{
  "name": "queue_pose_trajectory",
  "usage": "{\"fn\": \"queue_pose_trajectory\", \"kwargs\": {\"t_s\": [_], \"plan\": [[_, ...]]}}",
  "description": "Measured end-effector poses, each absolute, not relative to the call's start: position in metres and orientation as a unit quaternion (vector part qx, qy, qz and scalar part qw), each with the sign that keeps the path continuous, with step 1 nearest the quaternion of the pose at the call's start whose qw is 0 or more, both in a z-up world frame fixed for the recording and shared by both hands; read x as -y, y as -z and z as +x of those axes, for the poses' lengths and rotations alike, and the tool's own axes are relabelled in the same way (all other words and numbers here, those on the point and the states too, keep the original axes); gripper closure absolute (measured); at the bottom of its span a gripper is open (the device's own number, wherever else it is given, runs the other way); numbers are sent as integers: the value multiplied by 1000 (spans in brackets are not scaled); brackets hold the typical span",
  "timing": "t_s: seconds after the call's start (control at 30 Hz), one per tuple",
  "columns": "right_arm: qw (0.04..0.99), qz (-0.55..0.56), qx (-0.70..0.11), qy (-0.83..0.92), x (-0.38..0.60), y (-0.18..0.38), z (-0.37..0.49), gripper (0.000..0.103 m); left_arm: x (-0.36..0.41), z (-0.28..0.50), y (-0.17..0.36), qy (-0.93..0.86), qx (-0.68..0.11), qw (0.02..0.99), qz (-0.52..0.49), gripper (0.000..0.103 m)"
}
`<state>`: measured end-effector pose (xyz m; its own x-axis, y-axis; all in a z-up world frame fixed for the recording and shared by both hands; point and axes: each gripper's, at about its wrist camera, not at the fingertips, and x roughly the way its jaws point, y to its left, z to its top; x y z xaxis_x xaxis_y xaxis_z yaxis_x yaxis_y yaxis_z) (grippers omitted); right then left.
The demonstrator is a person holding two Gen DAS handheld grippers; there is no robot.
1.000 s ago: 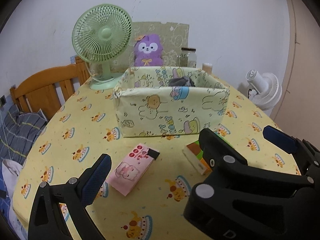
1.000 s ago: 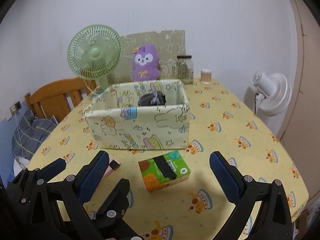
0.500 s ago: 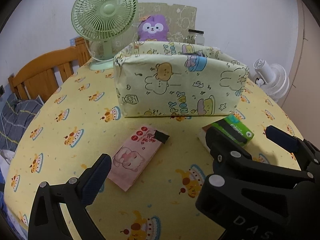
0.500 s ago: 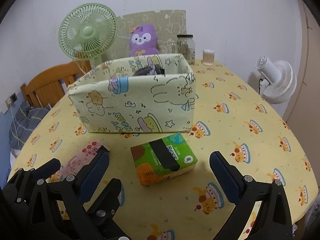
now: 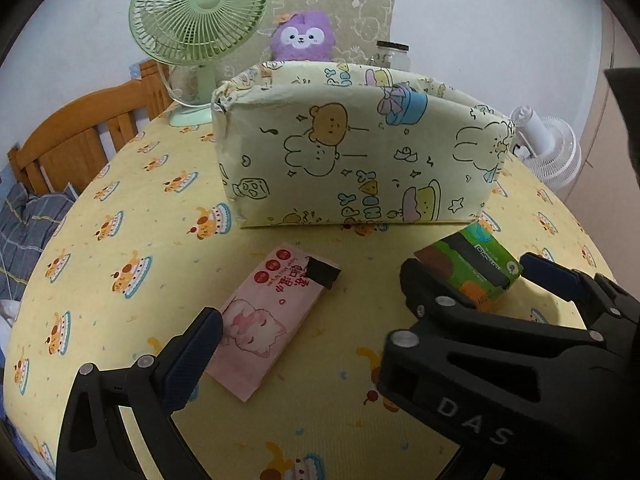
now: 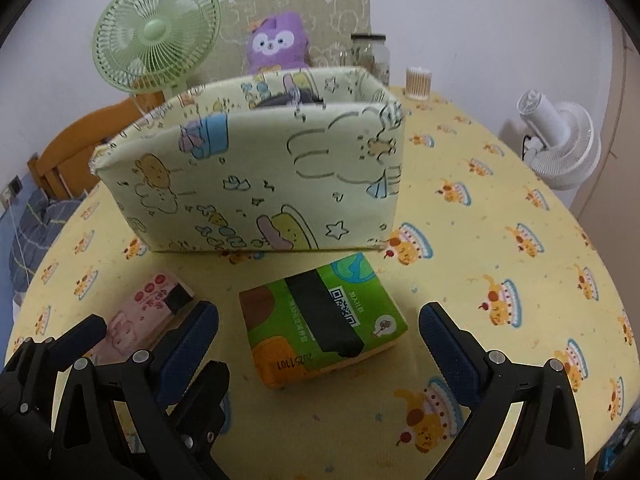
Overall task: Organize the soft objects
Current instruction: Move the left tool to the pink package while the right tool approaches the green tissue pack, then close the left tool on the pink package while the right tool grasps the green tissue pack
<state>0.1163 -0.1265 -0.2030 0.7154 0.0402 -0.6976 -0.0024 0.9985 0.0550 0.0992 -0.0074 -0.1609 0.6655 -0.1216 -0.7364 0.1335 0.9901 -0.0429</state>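
Nearest of all, the right gripper (image 6: 318, 344) hangs low over the table with its blue-padded fingers (image 6: 188, 344) spread wide, gripping nothing; the green tissue pack (image 6: 320, 320) lies flat on the yellow cake-print tablecloth (image 6: 500, 240) in the gap between them, touching neither pad as far as I can tell. At about nine o'clock from it the left gripper (image 5: 304, 312) is likewise released, one pad just at the near corner of the pink tissue pack (image 5: 264, 320), its other finger hidden behind the black frame of the right gripper. The pink pack lies flat, slanting toward one o'clock. Just beyond both packs, at twelve o'clock, stands the cartoon-print fabric storage box (image 6: 260, 176), upright, with something dark showing over its rim. Behind it sit a purple plush toy (image 6: 278, 44), a green desk fan (image 6: 156, 36) at eleven o'clock, a glass jar (image 6: 370, 54) and a cotton-swab cup (image 6: 418, 82) at one o'clock. A white fan (image 6: 560, 144) stands off the table edge at two o'clock.
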Motion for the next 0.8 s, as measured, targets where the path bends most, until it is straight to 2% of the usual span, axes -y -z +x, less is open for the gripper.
{"fn": "queue_pose_trajectory", "kwargs": {"t_s": [0.03,0.17,0.6,0.8], "plan": [[925,23,-379,-12,126,204,117,3,7,100,161,70,-405,912,8,1],[920,20,-392,-19,124,208,122,21,7,101,163,65,-411,909,14,1],[932,16,-362,-24,110,193,108,24,-11,102,154,60,-390,918,33,1],[932,11,-363,-23,99,191,108,24,-21,112,159,76,-400,912,43,5]]}}
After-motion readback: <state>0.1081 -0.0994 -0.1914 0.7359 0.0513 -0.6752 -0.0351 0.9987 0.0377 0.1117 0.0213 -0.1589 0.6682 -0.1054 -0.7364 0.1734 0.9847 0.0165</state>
